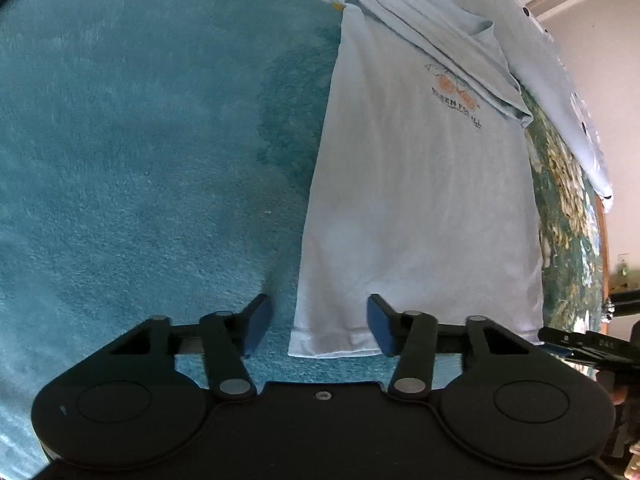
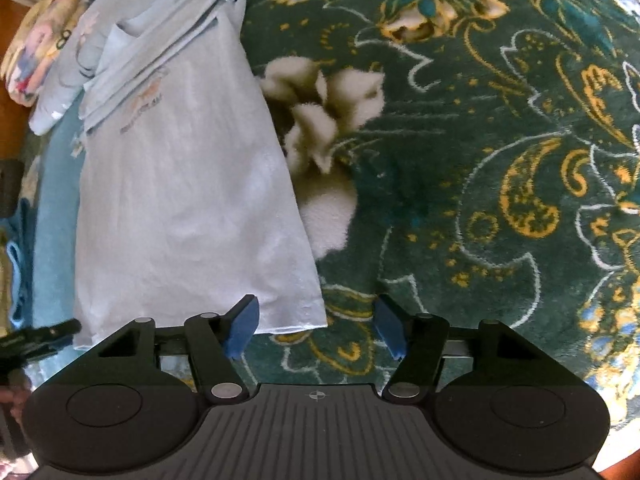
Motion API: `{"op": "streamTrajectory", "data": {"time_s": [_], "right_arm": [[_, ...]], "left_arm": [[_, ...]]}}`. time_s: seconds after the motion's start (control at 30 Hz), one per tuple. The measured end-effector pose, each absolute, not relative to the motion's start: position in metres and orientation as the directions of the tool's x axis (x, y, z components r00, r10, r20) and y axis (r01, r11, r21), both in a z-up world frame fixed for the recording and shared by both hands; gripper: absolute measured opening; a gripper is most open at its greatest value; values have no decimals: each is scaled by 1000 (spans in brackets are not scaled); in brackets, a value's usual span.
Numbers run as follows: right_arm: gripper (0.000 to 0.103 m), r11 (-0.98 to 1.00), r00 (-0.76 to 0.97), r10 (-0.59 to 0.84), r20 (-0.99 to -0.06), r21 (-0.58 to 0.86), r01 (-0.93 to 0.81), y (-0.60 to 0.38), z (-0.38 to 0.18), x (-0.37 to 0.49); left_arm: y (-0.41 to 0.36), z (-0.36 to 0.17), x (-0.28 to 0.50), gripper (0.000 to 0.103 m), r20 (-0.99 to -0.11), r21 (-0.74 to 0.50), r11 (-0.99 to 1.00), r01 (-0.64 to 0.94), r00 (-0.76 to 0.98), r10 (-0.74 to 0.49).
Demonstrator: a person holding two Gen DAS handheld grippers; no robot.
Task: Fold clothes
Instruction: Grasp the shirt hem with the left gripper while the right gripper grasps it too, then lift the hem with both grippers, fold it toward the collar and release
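A pale blue T-shirt [image 1: 416,200] with an orange print lies flat on a teal blanket [image 1: 140,160], folded lengthwise into a long strip with its sleeve laid across the top. My left gripper [image 1: 318,326] is open, its jaws either side of the shirt's near left hem corner, just above it. In the right wrist view the same shirt [image 2: 184,208] lies at the left. My right gripper [image 2: 316,324] is open around the shirt's near right hem corner. Neither gripper holds cloth.
A patterned green blanket [image 2: 460,160] with gold and white flowers lies right of the shirt. More light clothing [image 1: 560,92] lies beyond it, and a folded floral garment [image 2: 44,52] sits at the far left. The other gripper shows at each view's edge [image 1: 588,346].
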State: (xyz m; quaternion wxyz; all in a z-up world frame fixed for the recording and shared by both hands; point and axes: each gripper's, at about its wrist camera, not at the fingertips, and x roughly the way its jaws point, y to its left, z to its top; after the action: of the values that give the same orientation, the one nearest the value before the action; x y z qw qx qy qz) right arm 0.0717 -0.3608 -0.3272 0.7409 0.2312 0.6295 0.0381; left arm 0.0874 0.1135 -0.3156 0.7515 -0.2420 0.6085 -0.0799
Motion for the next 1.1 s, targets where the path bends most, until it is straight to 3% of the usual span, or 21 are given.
{"op": "streamTrajectory", "data": {"time_s": [0.1,0.33,0.37,0.57,0.63,0.7,1.1], "right_arm": [[48,876,207,377,-903,420,237,-359,-327,73],[20,838,175,436,-883,469,278,-353,-335,78],[13,831,180,437,-882,472,295,-353,-335,77],[8,817,187,446,-876,483,316,-350,-329,78],[7,809,195,448,-873,488,327,-350,-327,80],[7,802,203,448,-870,492,340,-351,-324,82],[7,696,395,486,-779,619,364,-365,-276,112]], "left_arm": [[117,-318,89,18,-874,-472,862,-186,230,-429],[130,-324,90,18,-845,-533,799,-279,210,-491],[133,-326,89,18,-839,-544,783,-302,212,-501],[136,-326,87,18,-835,-550,761,-344,209,-509],[130,-322,87,4,-854,-520,790,-325,205,-478],[124,-318,86,1,-865,-500,806,-316,212,-454],[139,-260,97,0,-764,-614,737,-284,451,-462]]}}
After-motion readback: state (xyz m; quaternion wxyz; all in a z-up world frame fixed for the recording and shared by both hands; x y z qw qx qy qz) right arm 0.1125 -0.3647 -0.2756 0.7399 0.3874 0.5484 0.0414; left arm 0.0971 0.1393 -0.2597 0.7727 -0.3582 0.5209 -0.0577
